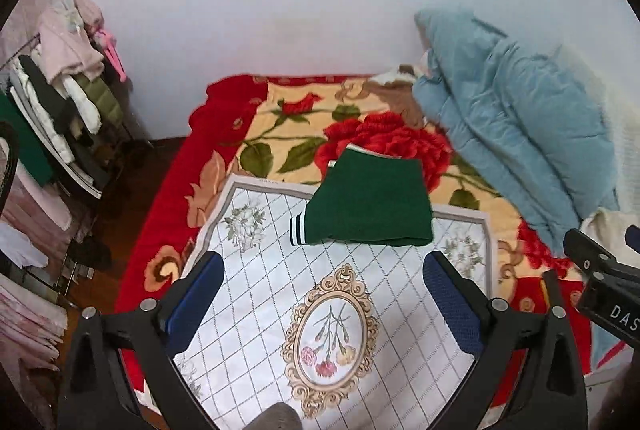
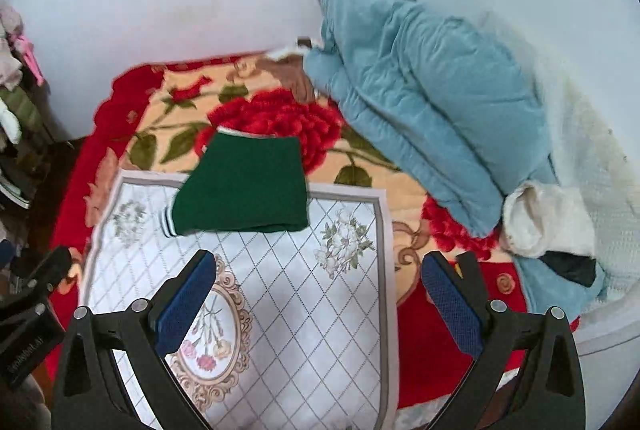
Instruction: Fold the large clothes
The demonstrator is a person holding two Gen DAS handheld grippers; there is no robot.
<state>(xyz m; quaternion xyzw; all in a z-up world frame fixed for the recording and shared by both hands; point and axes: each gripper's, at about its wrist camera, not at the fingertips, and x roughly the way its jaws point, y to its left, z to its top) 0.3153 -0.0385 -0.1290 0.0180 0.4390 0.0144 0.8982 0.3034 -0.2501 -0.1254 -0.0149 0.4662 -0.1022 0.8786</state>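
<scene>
A dark green garment (image 1: 370,203), folded into a compact rectangle with a white-and-black striped cuff at its left end, lies on the far edge of a white quilted mat (image 1: 280,294) on the bed. It also shows in the right wrist view (image 2: 244,187), on the mat (image 2: 304,294). My left gripper (image 1: 324,266) is open and empty, hovering above the mat short of the garment. My right gripper (image 2: 316,266) is open and empty too, above the mat's right part. Neither touches the garment. The right gripper's body (image 1: 604,278) shows at the right edge of the left view.
A red floral blanket (image 1: 280,117) covers the bed. A folded light blue quilt (image 1: 516,125) lies at the right against the wall, with white bedding (image 2: 540,218) beside it. A clothes rack (image 1: 60,101) full of garments stands left of the bed.
</scene>
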